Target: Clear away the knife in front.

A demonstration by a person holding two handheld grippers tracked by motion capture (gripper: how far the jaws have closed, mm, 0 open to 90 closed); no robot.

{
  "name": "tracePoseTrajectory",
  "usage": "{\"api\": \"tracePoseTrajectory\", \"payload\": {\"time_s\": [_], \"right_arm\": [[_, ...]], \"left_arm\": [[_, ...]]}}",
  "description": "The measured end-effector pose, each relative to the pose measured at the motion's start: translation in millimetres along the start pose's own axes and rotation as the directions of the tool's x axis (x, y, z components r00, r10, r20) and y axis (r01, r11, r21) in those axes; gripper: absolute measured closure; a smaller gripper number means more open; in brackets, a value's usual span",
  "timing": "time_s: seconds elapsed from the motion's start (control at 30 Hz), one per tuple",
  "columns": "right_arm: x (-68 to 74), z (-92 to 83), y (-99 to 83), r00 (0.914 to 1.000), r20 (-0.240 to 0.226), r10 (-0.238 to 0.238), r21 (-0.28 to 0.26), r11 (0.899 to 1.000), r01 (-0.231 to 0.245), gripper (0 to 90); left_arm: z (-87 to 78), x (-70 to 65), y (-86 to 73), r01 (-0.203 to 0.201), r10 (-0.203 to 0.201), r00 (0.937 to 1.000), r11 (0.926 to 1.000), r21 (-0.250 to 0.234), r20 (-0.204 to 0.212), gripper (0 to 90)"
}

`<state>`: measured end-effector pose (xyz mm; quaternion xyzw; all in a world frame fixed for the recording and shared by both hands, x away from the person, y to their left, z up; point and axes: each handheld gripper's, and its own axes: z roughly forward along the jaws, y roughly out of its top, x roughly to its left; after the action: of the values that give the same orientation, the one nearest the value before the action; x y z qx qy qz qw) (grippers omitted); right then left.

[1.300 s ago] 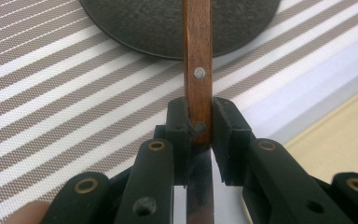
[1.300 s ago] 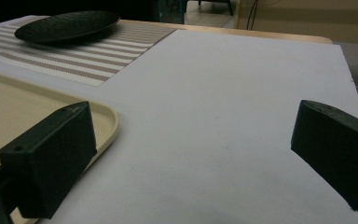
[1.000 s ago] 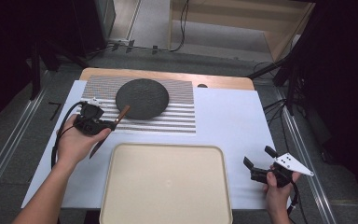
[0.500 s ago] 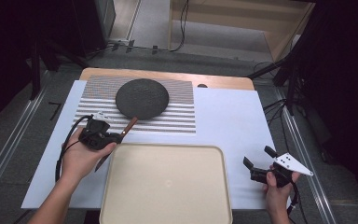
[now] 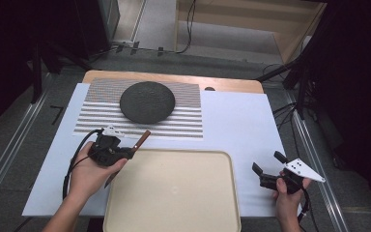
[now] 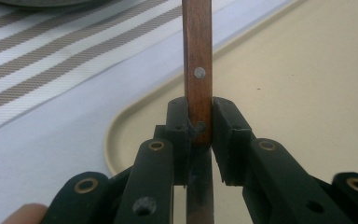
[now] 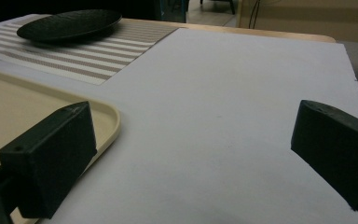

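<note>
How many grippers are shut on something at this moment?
1. The left gripper, at the tray's left edge, clamps a wooden handle. The right gripper, right of the tray, is open.

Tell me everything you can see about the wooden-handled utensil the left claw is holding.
The utensil has a flat, reddish-brown wooden handle with metal rivets. A dark strip, seemingly its metal part, runs back under the claw; its working end is hidden. The left claw is shut on the handle, pads pressing both sides. In the high view the handle sticks out slantwise toward the striped mat, beside the far left corner of the beige tray.
</note>
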<state>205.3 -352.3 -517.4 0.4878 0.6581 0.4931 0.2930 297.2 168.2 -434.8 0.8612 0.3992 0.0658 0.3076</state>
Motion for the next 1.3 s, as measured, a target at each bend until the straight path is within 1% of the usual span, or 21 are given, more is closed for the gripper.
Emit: {"api": "tracePoseTrajectory", "payload": {"time_s": [0.13, 0.2, 0.47, 0.5, 0.6, 0.73, 0.87, 1.1, 1.17, 1.2, 1.23, 1.27, 1.3], "right_arm": [[0.2, 0.2, 0.1, 1.0, -0.001, 0.0, 0.003, 1.0, 0.0, 0.0], [0.2, 0.2, 0.1, 1.0, 0.0, 0.0, 0.003, 1.0, 0.0, 0.0], [0.6, 0.4, 0.1, 1.0, 0.0, 0.001, 0.004, 1.0, -0.001, 0.0], [0.4, 0.3, 0.1, 1.0, 0.0, 0.0, 0.003, 1.0, 0.0, 0.0], [0.5, 0.3, 0.1, 1.0, 0.0, 0.001, 0.004, 1.0, -0.001, 0.0], [0.6, 0.4, 0.1, 1.0, -0.001, -0.001, 0.004, 1.0, 0.001, 0.0], [0.6, 0.3, 0.0, 1.0, -0.002, -0.002, 0.005, 1.0, 0.002, 0.0], [0.5, 0.5, 0.0, 1.0, -0.003, -0.003, 0.006, 1.0, 0.003, 0.0], [0.0, 0.1, 0.0, 1.0, 0.0, 0.0, 0.005, 1.0, 0.0, 0.0], [-0.4, -0.1, -0.1, 1.0, -0.001, 0.001, 0.005, 1.0, -0.001, 0.0], [-0.7, -0.3, -0.2, 1.0, -0.002, 0.005, 0.005, 1.0, -0.005, 0.0], [-0.7, -0.3, -0.2, 1.0, -0.002, 0.005, 0.005, 1.0, -0.005, 0.0], [-0.7, -0.2, -0.2, 1.0, -0.002, 0.004, 0.004, 1.0, -0.004, 0.0]], "left_arm": [[0.7, -5.7, -6.2, 0.0, 0.0, 0.9999, 1.0, 0.001, 0.01, 77.2], [1.5, -7.3, -10.1, 0.012, -0.012, 0.9996, 0.9999, 0.0, 0.026, 77.2], [11.2, -16.2, -24.4, 0.02, -0.021, 0.9984, 0.9997, 0.016, 0.053, 77.2], [12.5, -16.8, -25.8, 0.026, -0.027, 0.9981, 0.9996, 0.013, 0.055, 77.2], [16.2, -18.0, -29.7, 0.041, -0.041, 0.9971, 0.9991, 0.01, 0.063, 77.1], [21.6, -19.4, -34.3, 0.051, -0.052, 0.9959, 0.9985, 0.018, 0.074, 77.1], [26.9, -17.7, -40.8, 0.072, -0.073, 0.9933, 0.9972, 0.024, 0.089, 77.1], [29.1, -16.3, -50.0, 0.102, -0.104, 0.9897, 0.9945, 0.023, 0.098, 77.0], [30.0, -15.2, -52.2, 0.1, -0.103, 0.9897, 0.9944, 0.036, 0.1, 76.8], [29.8, -14.8, -53.3, 0.109, -0.11, 0.989, 0.9938, 0.024, 0.098, 76.6], [29.1, -13.9, -53.9, 0.115, -0.115, 0.9896, 0.9933, 0.008, 0.086, 72.2], [27.8, -12.6, -53.9, 0.113, -0.112, 0.9906, 0.9935, -0.01, 0.078, 72.2], [26.1, -11.8, -53.6, 0.11, -0.107, 0.9907, 0.9932, -0.036, 0.085, 69.4]]}}
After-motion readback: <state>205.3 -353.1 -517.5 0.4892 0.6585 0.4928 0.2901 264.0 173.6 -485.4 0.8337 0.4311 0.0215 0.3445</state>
